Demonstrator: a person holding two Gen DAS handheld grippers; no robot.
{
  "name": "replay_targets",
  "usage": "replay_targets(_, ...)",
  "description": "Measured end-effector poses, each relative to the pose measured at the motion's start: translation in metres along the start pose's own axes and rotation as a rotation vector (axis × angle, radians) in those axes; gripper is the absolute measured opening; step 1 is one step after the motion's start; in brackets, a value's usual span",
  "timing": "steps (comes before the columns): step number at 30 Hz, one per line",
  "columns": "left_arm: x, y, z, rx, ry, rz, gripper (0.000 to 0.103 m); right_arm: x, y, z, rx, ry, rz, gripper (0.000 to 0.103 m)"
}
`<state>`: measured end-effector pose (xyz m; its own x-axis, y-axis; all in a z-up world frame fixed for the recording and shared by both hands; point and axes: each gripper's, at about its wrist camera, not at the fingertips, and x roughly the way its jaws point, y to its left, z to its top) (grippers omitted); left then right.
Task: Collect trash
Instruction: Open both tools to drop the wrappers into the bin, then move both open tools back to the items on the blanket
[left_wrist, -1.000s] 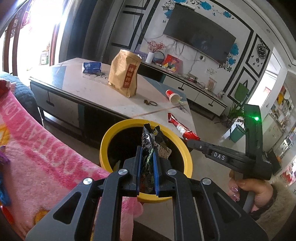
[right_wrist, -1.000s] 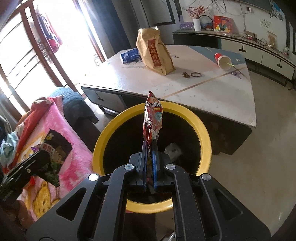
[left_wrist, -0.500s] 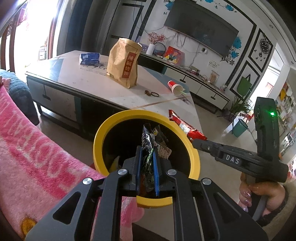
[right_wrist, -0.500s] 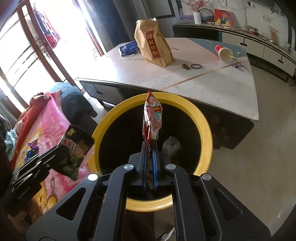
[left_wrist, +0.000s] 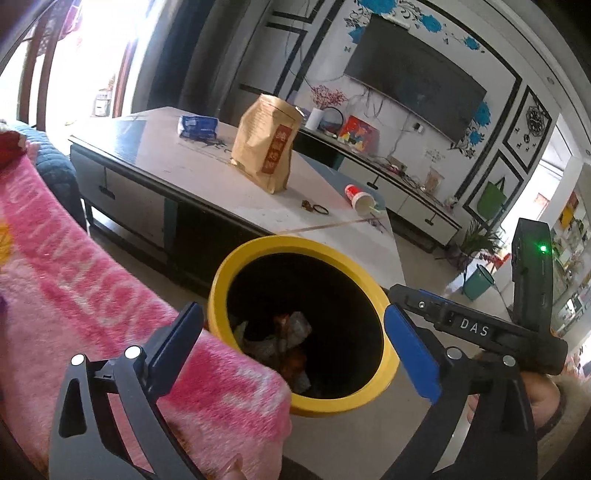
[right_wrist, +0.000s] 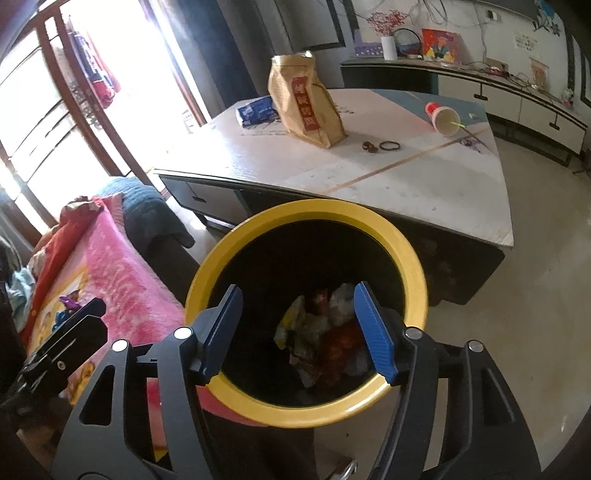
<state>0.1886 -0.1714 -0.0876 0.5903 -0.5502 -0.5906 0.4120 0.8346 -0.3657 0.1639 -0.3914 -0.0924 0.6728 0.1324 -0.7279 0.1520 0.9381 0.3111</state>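
Both the left gripper (left_wrist: 293, 345) and right gripper (right_wrist: 297, 328) hold their blue ribbed fingers spread above a round yellow-rimmed bin (right_wrist: 413, 266). Crumpled wrappers (right_wrist: 325, 332) lie inside the bin.

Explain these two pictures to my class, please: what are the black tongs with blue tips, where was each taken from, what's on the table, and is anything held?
They are hand-held grabbers, one in each of a person's hands, each carrying a camera that looks along its fingers. One picture comes from the left gripper, the other from the right gripper. Both hang open and empty over a yellow bin with wrappers inside. On the table stand a paper bag, a blue packet, a tipped cup and a hair tie.
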Motion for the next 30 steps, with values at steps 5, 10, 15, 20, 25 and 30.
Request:
replay_targets(5, -0.021, 0.012, 0.000, -0.023, -0.033, 0.048, 0.096, -0.007, 0.014, 0.000, -0.024, -0.022, 0.027, 0.057)
replay_targets(10, -0.046, 0.024, 0.001, -0.026, -0.081, 0.108, 0.096, -0.012, 0.025, -0.001, -0.038, -0.041, 0.052, 0.059)
replay_targets(15, -0.069, 0.036, 0.003, -0.039, -0.124, 0.153, 0.096, -0.015, 0.038, -0.004, -0.059, -0.052, 0.080, 0.060)
replay_targets(20, -0.088, 0.048, 0.005, -0.058, -0.154, 0.190, 0.096, -0.018, 0.056, -0.008, -0.095, -0.059, 0.118, 0.061)
replay_targets(25, -0.102, 0.058, 0.004, -0.069, -0.177, 0.221, 0.096, -0.023, 0.076, -0.014, -0.131, -0.063, 0.155, 0.062)
replay_targets(30, -0.115, 0.070, 0.002, -0.095, -0.191, 0.248, 0.096, -0.026, 0.094, -0.020, -0.167, -0.064, 0.184, 0.063)
